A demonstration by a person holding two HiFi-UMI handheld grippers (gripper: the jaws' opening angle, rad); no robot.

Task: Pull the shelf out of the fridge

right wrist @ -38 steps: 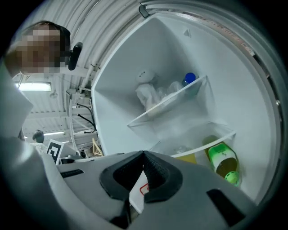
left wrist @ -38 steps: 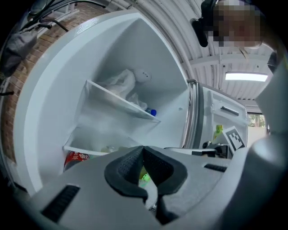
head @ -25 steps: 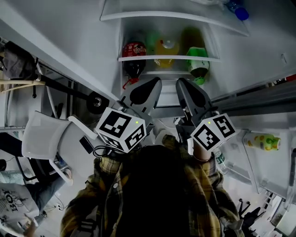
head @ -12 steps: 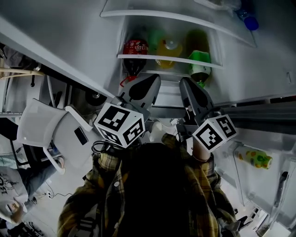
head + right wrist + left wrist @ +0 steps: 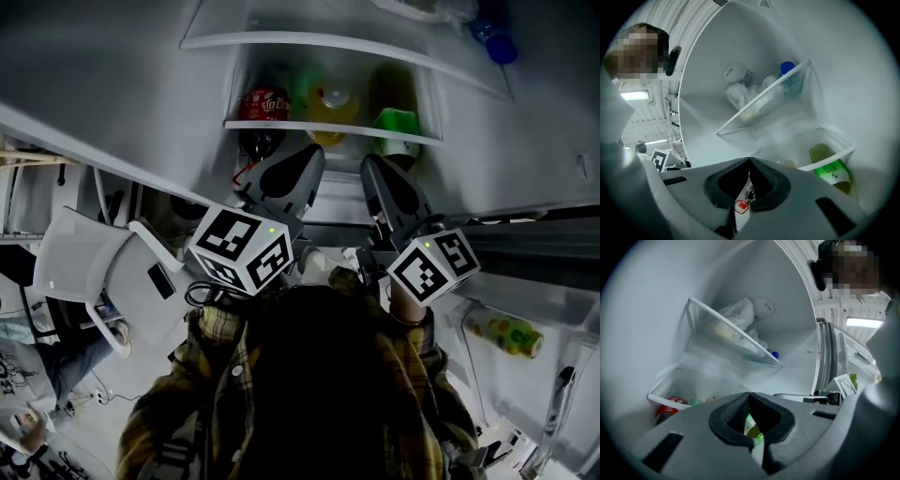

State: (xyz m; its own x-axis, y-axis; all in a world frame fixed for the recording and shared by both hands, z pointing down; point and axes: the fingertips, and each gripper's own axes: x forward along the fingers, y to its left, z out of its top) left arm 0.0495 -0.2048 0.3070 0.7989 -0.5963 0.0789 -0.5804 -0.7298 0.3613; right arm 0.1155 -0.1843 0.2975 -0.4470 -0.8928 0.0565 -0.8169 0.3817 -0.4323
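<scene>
White-rimmed clear panes make up both shelves in the fridge (image 5: 159,103). The lower shelf (image 5: 328,127) sits just above and ahead of both grippers. The upper shelf (image 5: 309,41) is further up. I cannot tell which one is meant, though the lower is nearer.

Either shelf looks stiff, smooth and probably breakable. Loaded, it would likely feel heavy and front-weighted once it slides out. The white front rim seems the best hold, one gripper near each end, with the pull kept level so nothing rolls off.

On the lower shelf are a cola bottle (image 5: 264,103), a yellow bottle (image 5: 334,101) and a green bottle (image 5: 397,125). The upper shelf carries a pale bag (image 5: 737,315) and a blue-capped bottle (image 5: 787,70). Another bottle (image 5: 502,334) lies in the door rack at right.

The left gripper (image 5: 750,394) has its jaws pressed together on nothing; the green bottle only shows through the gap behind them. The right gripper (image 5: 749,161) is likewise closed and empty, with a red tag visible beyond its tips. Neither touches a shelf yet, so both must spread before taking the rim.
</scene>
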